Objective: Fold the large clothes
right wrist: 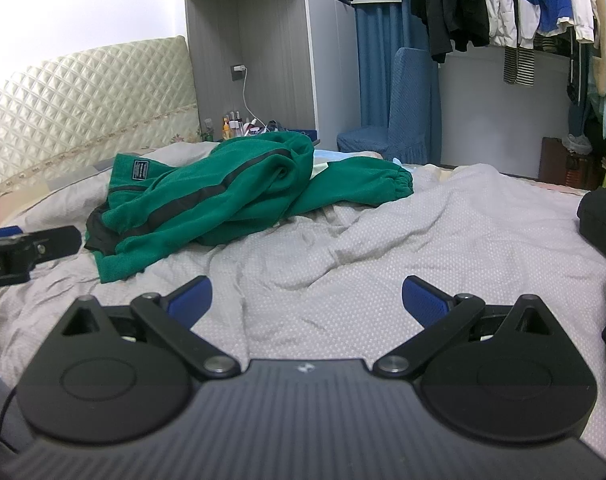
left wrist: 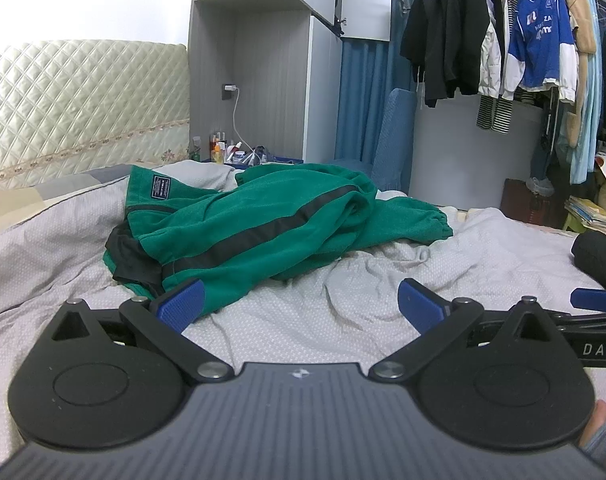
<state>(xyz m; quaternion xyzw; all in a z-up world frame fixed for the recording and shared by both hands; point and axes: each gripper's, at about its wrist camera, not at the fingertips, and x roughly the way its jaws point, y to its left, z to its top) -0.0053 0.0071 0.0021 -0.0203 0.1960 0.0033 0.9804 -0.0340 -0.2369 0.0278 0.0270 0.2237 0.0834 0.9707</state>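
Green trousers point(left wrist: 255, 228) with a black side stripe lie crumpled on the grey bed cover point(left wrist: 343, 320), the waistband with a dark label to the left and one cuffed leg trailing right. My left gripper point(left wrist: 301, 306) is open just short of the garment's near edge, its left pad close to the hem. In the right wrist view the trousers point(right wrist: 223, 196) lie ahead and to the left. My right gripper point(right wrist: 307, 300) is open over bare cover, holding nothing. Each gripper's tip shows at the other view's edge.
A quilted cream headboard point(left wrist: 83, 108) stands at the back left beside a grey cabinet niche point(left wrist: 263, 80) with small bottles. A blue-covered chair point(right wrist: 403, 120) and a rack of hanging clothes point(left wrist: 503, 40) are behind the bed. Something black point(right wrist: 603, 232) lies at the right edge.
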